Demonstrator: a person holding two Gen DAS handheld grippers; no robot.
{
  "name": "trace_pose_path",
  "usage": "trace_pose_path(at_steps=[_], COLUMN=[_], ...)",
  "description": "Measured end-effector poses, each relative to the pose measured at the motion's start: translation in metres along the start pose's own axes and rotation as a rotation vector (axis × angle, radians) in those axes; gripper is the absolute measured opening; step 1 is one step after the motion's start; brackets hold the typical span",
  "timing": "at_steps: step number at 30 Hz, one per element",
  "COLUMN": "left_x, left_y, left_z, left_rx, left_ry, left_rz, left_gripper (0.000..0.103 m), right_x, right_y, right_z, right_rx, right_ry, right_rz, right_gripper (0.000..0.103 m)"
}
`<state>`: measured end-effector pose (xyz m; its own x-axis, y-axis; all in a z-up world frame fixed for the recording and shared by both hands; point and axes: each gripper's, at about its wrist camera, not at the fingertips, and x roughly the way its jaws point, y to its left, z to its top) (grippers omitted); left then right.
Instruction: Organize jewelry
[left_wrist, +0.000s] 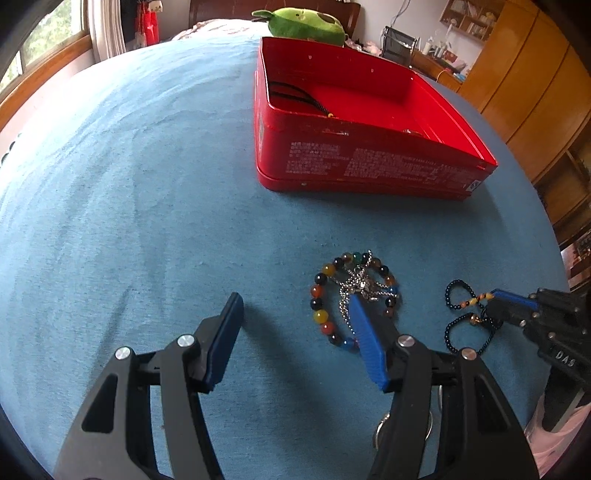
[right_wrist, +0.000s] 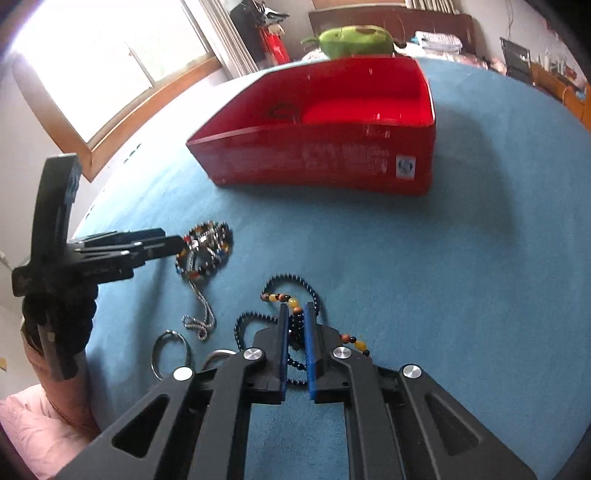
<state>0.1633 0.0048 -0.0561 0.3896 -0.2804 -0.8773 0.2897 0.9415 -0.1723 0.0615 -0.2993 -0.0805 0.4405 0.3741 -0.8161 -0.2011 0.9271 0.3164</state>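
On the blue cloth lies a bracelet of multicoloured beads (left_wrist: 319, 299) with a silver chain (left_wrist: 360, 284) tangled across it. My left gripper (left_wrist: 295, 297) stands open just above the cloth. Its right finger rests over the bracelet, and only cloth shows between the pads. To the right lies a dark bead necklace (left_wrist: 454, 291) with orange and yellow beads. My right gripper (right_wrist: 296, 306) is shut on that necklace (right_wrist: 291, 277), whose beads are pinched between the blue pads. The open red box (right_wrist: 314, 162) stands farther back and holds a black cord (left_wrist: 295, 94).
Metal rings (right_wrist: 170, 350) lie on the cloth near the front edge, left of my right gripper. A green plush toy (left_wrist: 306, 24) sits behind the red box (left_wrist: 369, 166). A window is at the left and wooden cupboards are at the right.
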Motion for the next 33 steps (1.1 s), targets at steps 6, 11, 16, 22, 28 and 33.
trace_pose_path(at_steps=[6, 11, 16, 22, 28, 33], left_x=[0.004, 0.01, 0.021, 0.027, 0.012, -0.039], left_y=[-0.002, -0.009, -0.027, -0.036, -0.018, -0.011], left_z=[0.003, 0.006, 0.012, 0.02, 0.025, 0.024], left_rx=[-0.01, 0.025, 0.101, 0.118, 0.01, 0.008], left_ry=[0.005, 0.013, 0.015, 0.008, -0.037, -0.2], left_rz=[0.011, 0.045, 0.117, 0.113, -0.037, -0.179], left_gripper=[0.041, 0.035, 0.035, 0.006, 0.006, 0.006], right_x=[0.004, 0.005, 0.005, 0.005, 0.0, -0.002], right_y=[-0.013, -0.015, -0.016, -0.02, -0.029, -0.031], right_z=[0.004, 0.005, 0.003, 0.003, 0.002, 0.001], right_rx=[0.058, 0.064, 0.075, 0.09, 0.116, 0.118], right_ry=[0.005, 0.011, 0.011, 0.006, -0.008, -0.011], right_rz=[0.004, 0.011, 0.017, 0.032, 0.041, 0.041], right_gripper=[0.011, 0.011, 0.011, 0.011, 0.011, 0.011])
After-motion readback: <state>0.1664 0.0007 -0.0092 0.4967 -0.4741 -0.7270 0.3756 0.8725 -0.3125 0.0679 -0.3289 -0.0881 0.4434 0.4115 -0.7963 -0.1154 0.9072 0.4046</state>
